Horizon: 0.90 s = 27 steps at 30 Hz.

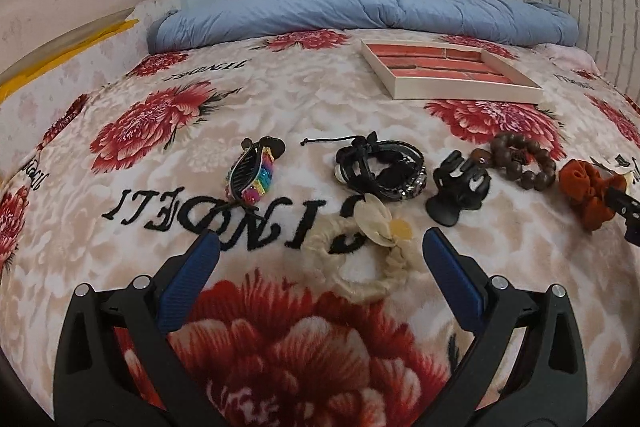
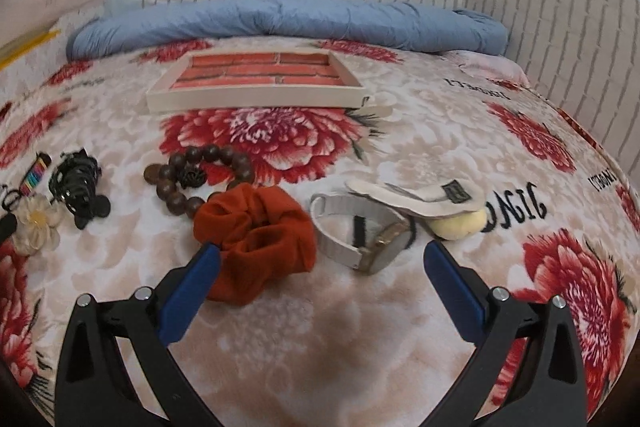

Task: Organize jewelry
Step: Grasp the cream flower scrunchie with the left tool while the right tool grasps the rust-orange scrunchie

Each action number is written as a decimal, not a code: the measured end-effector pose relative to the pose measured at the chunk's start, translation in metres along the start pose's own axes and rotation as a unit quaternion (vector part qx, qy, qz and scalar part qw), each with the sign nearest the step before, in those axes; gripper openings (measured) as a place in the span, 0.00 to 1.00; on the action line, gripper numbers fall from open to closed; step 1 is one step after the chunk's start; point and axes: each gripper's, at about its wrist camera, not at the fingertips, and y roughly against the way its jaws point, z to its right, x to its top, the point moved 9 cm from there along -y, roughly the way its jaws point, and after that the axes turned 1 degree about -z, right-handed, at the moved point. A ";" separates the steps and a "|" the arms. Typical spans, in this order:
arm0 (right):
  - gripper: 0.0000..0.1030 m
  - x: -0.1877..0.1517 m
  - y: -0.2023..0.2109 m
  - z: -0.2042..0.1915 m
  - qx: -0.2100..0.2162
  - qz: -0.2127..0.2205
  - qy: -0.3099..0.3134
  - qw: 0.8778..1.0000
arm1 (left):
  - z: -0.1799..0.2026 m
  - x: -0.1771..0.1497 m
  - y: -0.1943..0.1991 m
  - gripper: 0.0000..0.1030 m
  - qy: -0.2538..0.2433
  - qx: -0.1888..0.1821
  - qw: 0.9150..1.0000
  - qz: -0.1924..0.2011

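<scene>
Jewelry lies in a row on the floral blanket. In the left wrist view my left gripper (image 1: 320, 247) is open, its blue pads either side of a cream flower scrunchie (image 1: 366, 259). Beyond it sit a rainbow hair clip (image 1: 254, 171), black bracelets (image 1: 382, 167), a black claw clip (image 1: 458, 195), a wooden bead bracelet (image 1: 520, 159) and a rust scrunchie (image 1: 588, 191). In the right wrist view my right gripper (image 2: 322, 255) is open just short of the rust scrunchie (image 2: 256, 239) and a white-strap watch (image 2: 360, 233). The white tray (image 2: 256, 98) with a brick-pattern floor lies farther back.
A rolled blue quilt (image 1: 360, 15) runs along the head of the bed below a brick-pattern wall. A white fabric piece (image 2: 416, 197) and a yellow soft ball (image 2: 460, 223) lie right of the watch. A yellow-edged board (image 1: 60, 59) leans at the far left.
</scene>
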 end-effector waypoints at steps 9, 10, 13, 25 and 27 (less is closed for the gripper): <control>0.96 -0.008 -0.024 -0.009 0.011 -0.045 0.010 0.999 | -0.004 -0.004 -0.027 0.95 0.016 -0.011 0.999 -0.045; 0.95 -0.009 -0.026 -0.010 0.014 -0.048 0.011 0.999 | -0.004 -0.005 -0.031 0.95 0.018 -0.014 0.998 -0.050; 0.91 -0.011 -0.031 -0.013 0.019 -0.056 0.014 0.998 | -0.002 -0.007 -0.038 0.94 0.019 -0.024 0.997 -0.064; 0.53 -0.016 -0.036 -0.034 0.083 -0.075 0.031 0.993 | 0.016 -0.014 -0.045 0.74 -0.007 -0.058 0.994 -0.087; 0.49 -0.017 -0.037 -0.036 0.092 -0.078 0.030 0.992 | 0.019 -0.014 -0.043 0.68 -0.012 -0.059 0.995 -0.081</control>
